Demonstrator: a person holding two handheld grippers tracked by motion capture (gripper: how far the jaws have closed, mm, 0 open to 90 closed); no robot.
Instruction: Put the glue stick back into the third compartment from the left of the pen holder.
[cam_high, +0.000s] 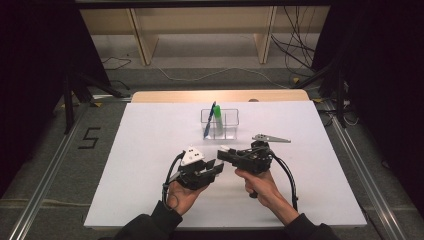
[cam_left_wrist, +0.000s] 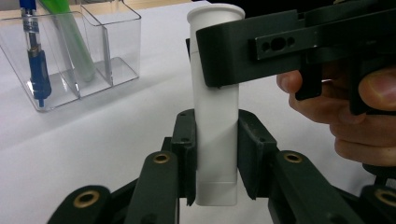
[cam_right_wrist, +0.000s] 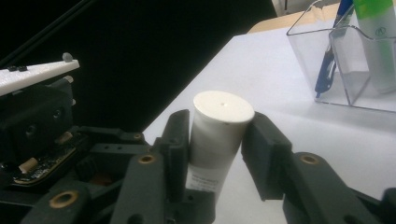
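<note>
My left gripper (cam_left_wrist: 217, 154), nearest the lens in its own view: jaws clamped on the lower body of a white tube (cam_left_wrist: 215, 112), held upright between the pads.

White table (cam_high: 150, 150): I take its clear organizer (cam_high: 220, 124) as landmark, standing toward the far edge.

My right gripper (cam_right_wrist: 217, 149): on the near side of the organizer, meeting the left one; jaws closed against the same tube near its flat cap end.

Green marker (cam_high: 219, 120): standing inside the organizer.

Blue pen (cam_high: 209, 120): in the organizer's left compartment, leaning.
</note>
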